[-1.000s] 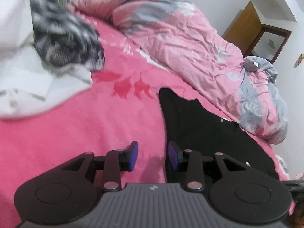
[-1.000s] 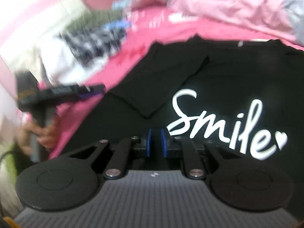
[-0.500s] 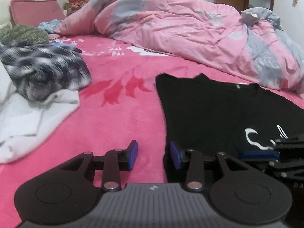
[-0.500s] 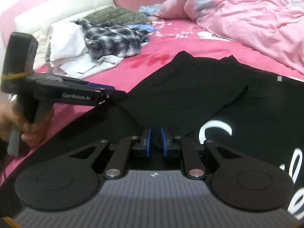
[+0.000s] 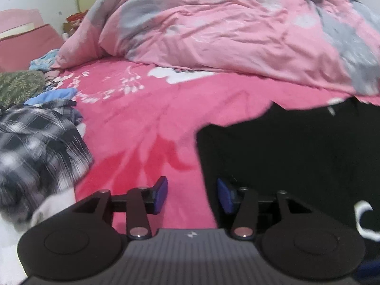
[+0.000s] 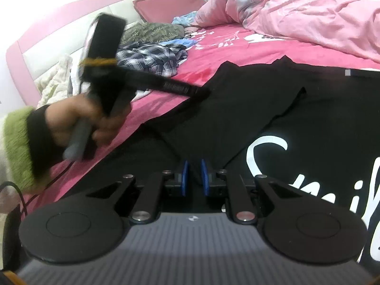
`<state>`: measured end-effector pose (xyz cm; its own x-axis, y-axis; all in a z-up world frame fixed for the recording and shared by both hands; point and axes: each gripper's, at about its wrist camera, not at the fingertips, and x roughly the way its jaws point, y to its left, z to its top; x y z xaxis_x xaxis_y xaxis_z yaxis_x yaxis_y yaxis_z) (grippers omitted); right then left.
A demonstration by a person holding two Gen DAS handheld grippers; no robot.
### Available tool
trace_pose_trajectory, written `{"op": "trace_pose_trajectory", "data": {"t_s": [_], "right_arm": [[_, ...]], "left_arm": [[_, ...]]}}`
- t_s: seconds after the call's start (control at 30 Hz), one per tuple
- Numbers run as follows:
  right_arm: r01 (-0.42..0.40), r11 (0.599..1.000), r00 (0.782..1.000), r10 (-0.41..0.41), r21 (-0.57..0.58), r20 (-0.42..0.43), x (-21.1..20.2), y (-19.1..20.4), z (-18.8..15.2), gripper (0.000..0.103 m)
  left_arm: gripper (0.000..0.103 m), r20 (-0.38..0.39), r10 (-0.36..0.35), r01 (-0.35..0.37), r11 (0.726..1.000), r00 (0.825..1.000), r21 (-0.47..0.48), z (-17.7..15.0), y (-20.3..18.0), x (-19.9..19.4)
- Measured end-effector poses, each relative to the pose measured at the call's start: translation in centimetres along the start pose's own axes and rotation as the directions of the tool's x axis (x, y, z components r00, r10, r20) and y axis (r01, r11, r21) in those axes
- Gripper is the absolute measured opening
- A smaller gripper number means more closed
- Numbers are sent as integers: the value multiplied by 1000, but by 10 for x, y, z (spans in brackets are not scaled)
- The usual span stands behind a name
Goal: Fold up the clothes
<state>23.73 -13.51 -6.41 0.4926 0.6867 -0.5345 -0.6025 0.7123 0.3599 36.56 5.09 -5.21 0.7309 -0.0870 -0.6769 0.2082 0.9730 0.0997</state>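
Pink sheet [image 5: 147, 118] is spread over the bed, w/ a pink-grey quilt [image 5: 225, 28] heaped at the far side. A pile of clothes, plaid shirt [image 6: 152, 57] on top, is seen near the headboard [image 6: 59, 28]; nothing blocks the black T-shirt [image 6: 296, 109]. It is laid flat on the sheet, one sleeve folded in, white lettering beside it. Left gripper [image 5: 191, 196] is opening over the shirt's edge, nothing betw. the pads. Right gripper [image 6: 194, 178] is kept narrow over black cloth; grip can't be told.

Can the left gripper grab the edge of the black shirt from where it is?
Probably yes. The left gripper is opening right at the black shirt's edge, with only pink sheet around it and nothing in the way.
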Motion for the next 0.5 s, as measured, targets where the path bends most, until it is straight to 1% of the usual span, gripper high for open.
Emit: {"op": "trace_pose_trajectory", "data": {"t_s": [0.03, 0.1, 0.17, 0.2, 0.27, 0.33, 0.37, 0.4, 0.43, 0.5], "right_arm": [[-8, 1000, 1000, 8, 12, 1, 0, -2, 0, 12], [-25, 999, 1000, 24, 35, 2, 0, -6, 0, 12], [-32, 998, 999, 32, 46, 4, 0, -7, 0, 12], [-34, 998, 999, 34, 48, 5, -1, -8, 0, 12], [-32, 998, 999, 31, 45, 5, 0, -7, 0, 12], [-31, 999, 1000, 30, 43, 4, 1, -7, 0, 12], [-32, 999, 999, 31, 44, 5, 1, -7, 0, 12], [-33, 998, 999, 32, 46, 5, 1, -7, 0, 12], [-36, 998, 999, 35, 49, 6, 0, -8, -1, 12], [-44, 997, 999, 43, 59, 8, 0, -10, -1, 12]], "left_arm": [[50, 0, -2, 2, 1000, 1000, -3, 3, 3, 4], [50, 14, 18, -19, 1000, 1000, 6, 8, 4, 5], [44, 37, 30, -30, 1000, 999, 1, 15, 5, 2], [44, 51, 26, -26, 1000, 998, -6, 19, 6, -1], [44, 68, -15, 15, 1000, 998, -12, 25, 6, -4], [44, 64, -37, 36, 999, 997, 13, 30, 0, 0], [44, 54, -35, 33, 999, 998, 28, 32, -4, 6], [44, 44, -28, 26, 999, 999, 39, 34, -7, 12], [44, 33, -6, 5, 1000, 999, 31, 36, -6, 22], [44, 25, 42, -42, 999, 999, -6, 41, 3, 38]]}}
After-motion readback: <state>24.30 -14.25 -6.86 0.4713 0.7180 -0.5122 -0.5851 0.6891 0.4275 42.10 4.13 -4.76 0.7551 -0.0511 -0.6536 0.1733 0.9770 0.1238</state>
